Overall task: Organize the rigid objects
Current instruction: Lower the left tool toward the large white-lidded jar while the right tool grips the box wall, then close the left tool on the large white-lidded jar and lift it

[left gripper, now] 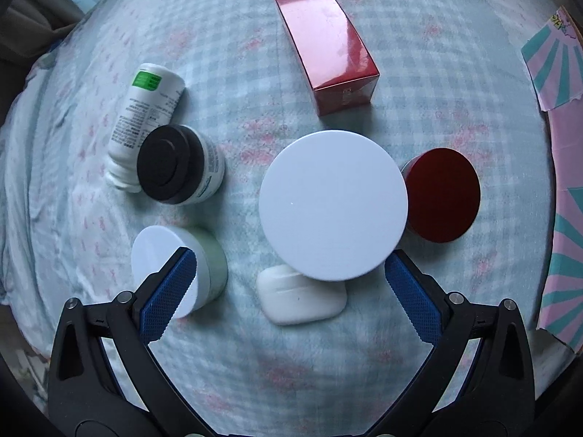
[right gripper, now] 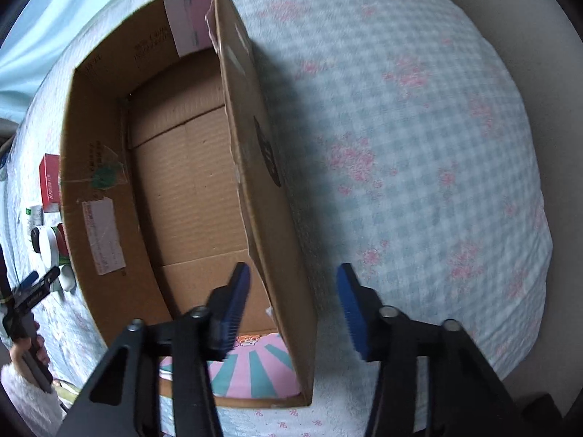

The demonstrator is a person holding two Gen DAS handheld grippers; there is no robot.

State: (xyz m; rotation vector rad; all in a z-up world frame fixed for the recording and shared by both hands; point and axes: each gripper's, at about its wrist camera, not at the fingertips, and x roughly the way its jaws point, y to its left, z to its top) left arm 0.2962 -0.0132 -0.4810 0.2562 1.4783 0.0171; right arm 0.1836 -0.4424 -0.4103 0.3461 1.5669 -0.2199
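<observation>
In the left wrist view my left gripper (left gripper: 290,263) is wide open and empty above a cluster of objects on a checked blanket. A large white round lid (left gripper: 332,204) lies just ahead between the fingers. A white earbud case (left gripper: 300,296) lies under its near edge. A dark red round tin (left gripper: 442,193) sits to the right, a red box (left gripper: 326,45) farther ahead. A green jar with white lid (left gripper: 171,273) is partly behind the left finger. A black-lidded jar (left gripper: 178,164) and a lying white bottle (left gripper: 144,116) are at left. My right gripper (right gripper: 293,284) is open, straddling the right wall of an open cardboard box (right gripper: 269,167).
The cardboard box's pink and teal patterned side (left gripper: 561,145) stands along the right edge of the left wrist view. In the right wrist view the box holds nothing visible, the object cluster (right gripper: 47,218) lies left of it, and checked blanket (right gripper: 419,145) spreads to the right.
</observation>
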